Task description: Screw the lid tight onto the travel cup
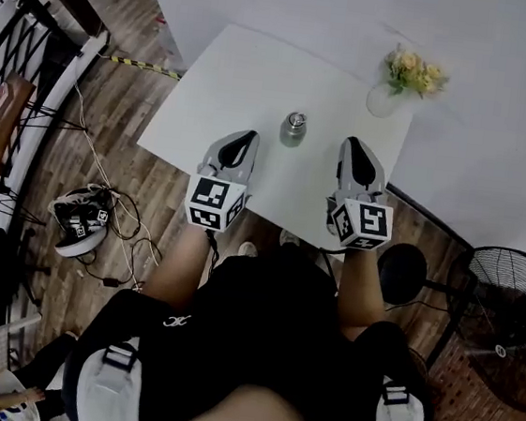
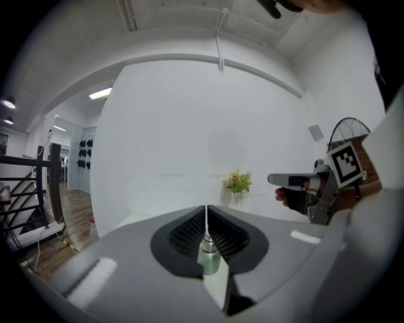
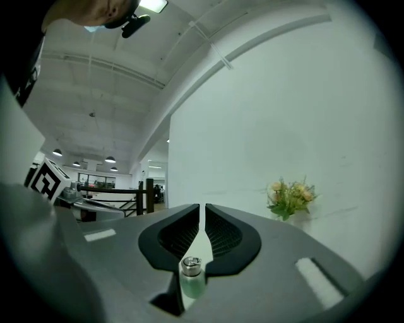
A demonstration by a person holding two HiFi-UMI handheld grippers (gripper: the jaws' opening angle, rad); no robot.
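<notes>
The travel cup [image 1: 294, 128] stands upright on the white table [image 1: 210, 95], a pale body with a silver lid [image 3: 191, 264] on top. My left gripper [image 1: 247, 138] hovers just left of it and nearer to me, shut and holding nothing. My right gripper [image 1: 354, 145] is on the cup's right at about the same distance, also shut and holding nothing. In the left gripper view the cup [image 2: 209, 253] shows beyond the closed jaws, apart from them. The right gripper view has the cup [image 3: 192, 277] low beyond its closed jaws too.
A glass vase of yellow flowers [image 1: 405, 78] stands at the table's far right corner. A black stool [image 1: 401, 270] and a floor fan [image 1: 509, 304] are to the right of the table. Cables and a device [image 1: 81, 220] lie on the wooden floor at the left.
</notes>
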